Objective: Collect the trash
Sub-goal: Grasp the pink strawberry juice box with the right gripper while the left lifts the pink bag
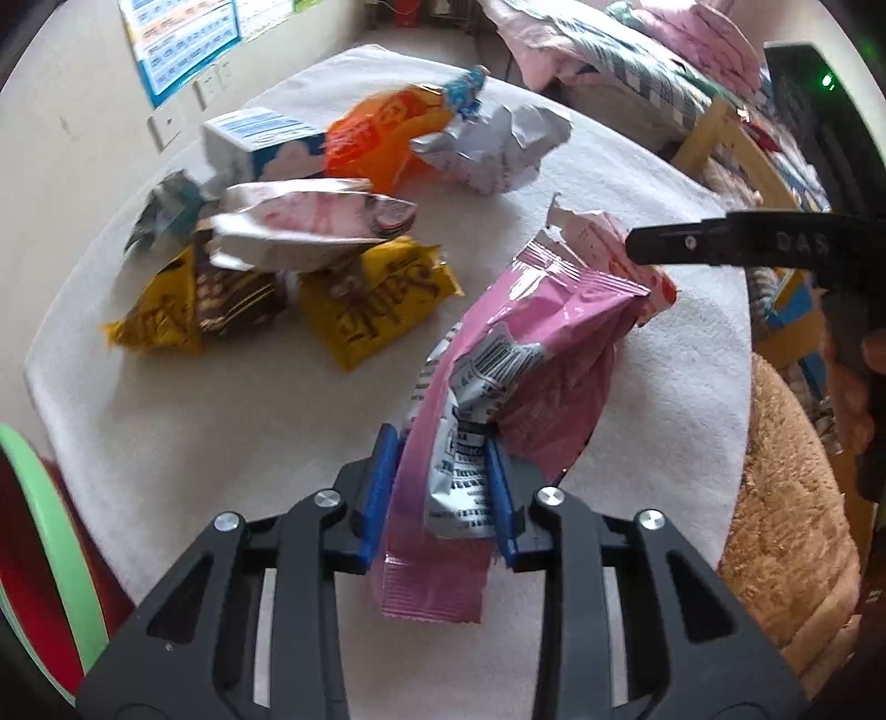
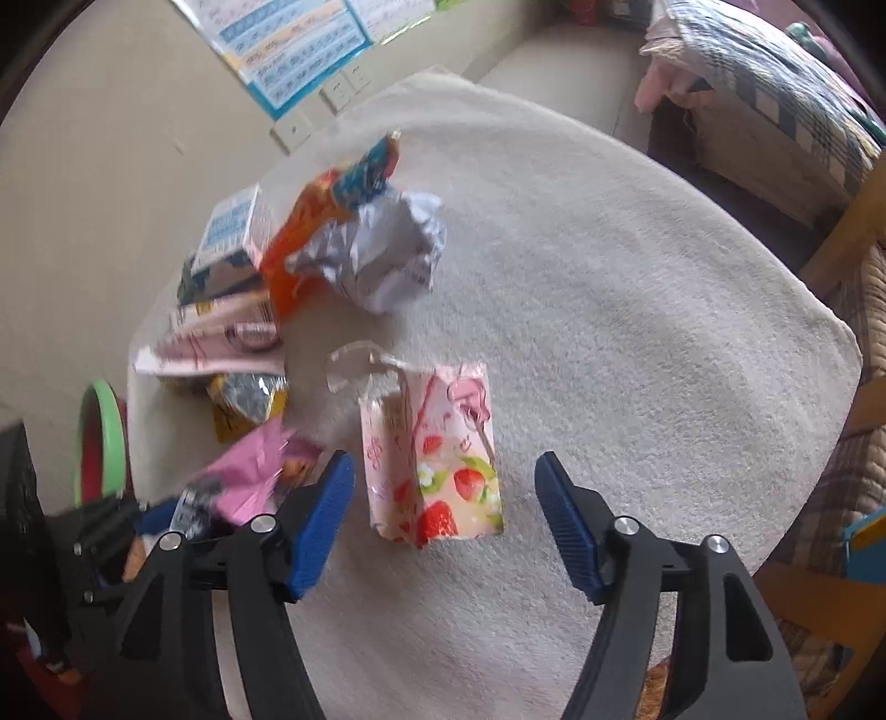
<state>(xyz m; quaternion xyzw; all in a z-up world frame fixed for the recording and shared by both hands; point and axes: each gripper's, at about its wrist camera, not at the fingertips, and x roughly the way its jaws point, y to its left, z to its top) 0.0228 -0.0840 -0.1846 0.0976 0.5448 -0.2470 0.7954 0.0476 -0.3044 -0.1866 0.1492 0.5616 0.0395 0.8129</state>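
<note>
My left gripper is shut on the lower end of a pink snack wrapper, whose torn top stands up over the white cloth. One of my right gripper's fingers reaches the wrapper's top from the right. In the right wrist view my right gripper is open, and a strawberry-print carton lies on the cloth between its blue pads without touching them. The pink wrapper shows blurred at lower left. A trash pile holds yellow wrappers, a white-pink bag, a blue-white carton, an orange bag and crumpled paper.
A red bin with a green rim stands off the cloth's left edge. A brown plush thing lies at the right edge. A bed with a wooden frame and bedding is behind. The wall carries a poster.
</note>
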